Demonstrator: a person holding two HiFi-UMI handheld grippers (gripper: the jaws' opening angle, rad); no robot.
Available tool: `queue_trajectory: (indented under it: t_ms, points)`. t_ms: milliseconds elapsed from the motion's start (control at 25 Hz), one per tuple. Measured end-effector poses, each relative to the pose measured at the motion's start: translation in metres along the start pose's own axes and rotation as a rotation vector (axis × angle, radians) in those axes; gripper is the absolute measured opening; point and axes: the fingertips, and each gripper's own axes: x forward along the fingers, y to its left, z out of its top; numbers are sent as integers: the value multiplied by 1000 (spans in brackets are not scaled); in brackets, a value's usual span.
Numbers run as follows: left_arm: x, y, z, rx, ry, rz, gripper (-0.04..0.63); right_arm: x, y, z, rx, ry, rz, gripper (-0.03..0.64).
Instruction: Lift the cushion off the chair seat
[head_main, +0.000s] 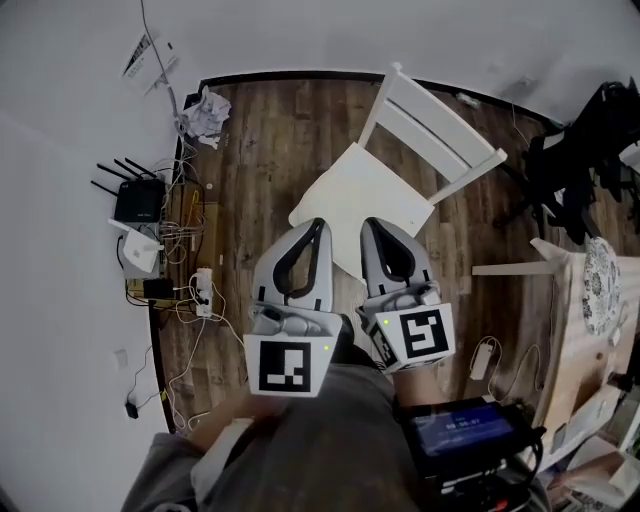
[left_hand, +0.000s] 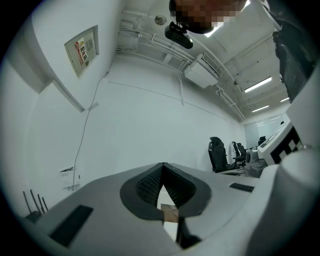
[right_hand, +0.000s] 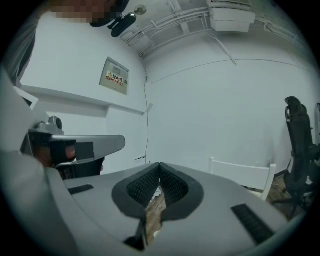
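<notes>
Wooden floor (head_main: 260, 130) bears the chair (head_main: 440, 135), cushion (head_main: 365, 192) on its seat; we judge it light, floppy, best pinched at the near edge; left hand-held gripper (head_main: 320, 223) and right hand-held gripper (head_main: 369, 223) are closed, empty.

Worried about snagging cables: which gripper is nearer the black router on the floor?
Left. The left gripper sits right of the router in the head view; the right gripper is farther right still.
</notes>
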Motion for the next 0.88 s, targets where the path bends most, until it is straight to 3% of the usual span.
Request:
queue_trajectory:
  t_ms: [400,680,880]
  points:
    - [33,47,-30,12,61,-222,6,47,12,-22,48,22,-184,8]
    - [50,31,-37,60,74,-442,6,43,3,-29,98,5,-364,8]
    - [54,20,-50,58,99,-540,6,29,-1,-50,152,16,-471,8]
